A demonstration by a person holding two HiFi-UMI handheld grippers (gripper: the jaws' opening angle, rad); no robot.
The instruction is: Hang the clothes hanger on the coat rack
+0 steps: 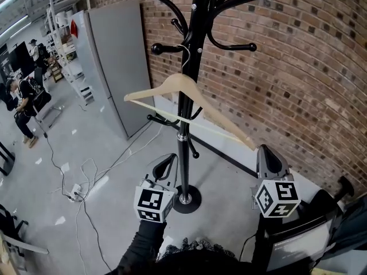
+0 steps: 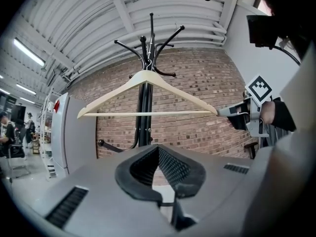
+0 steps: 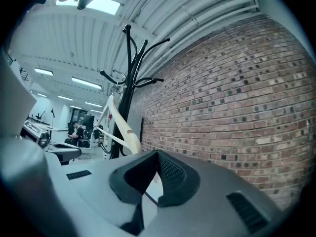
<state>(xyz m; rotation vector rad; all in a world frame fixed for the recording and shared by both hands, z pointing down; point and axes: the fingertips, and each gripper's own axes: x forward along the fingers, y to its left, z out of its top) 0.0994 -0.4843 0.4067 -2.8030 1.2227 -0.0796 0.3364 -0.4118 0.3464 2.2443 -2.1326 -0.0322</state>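
Observation:
A pale wooden hanger (image 1: 189,87) hangs by its wire hook from an upper arm of the black coat rack (image 1: 195,39), tilted down to the right. My right gripper (image 1: 264,150) is shut and empty. Its tip sits just below the hanger's right end, and I cannot tell if it touches. In the right gripper view the hanger (image 3: 121,127) ends just beyond the closed jaws (image 3: 158,154). My left gripper (image 1: 170,158) is shut and empty beside the rack's pole, low down. The left gripper view shows the whole hanger (image 2: 148,78) above its jaws (image 2: 158,149), with the right gripper (image 2: 229,111) at the hanger's end.
A brick wall (image 1: 298,85) runs behind the rack, whose round base (image 1: 186,198) stands on the grey floor. A grey cabinet (image 1: 114,62) stands at the left. Cables and a power strip (image 1: 73,195) lie on the floor. Black equipment (image 1: 309,222) is at the lower right, and people sit far left.

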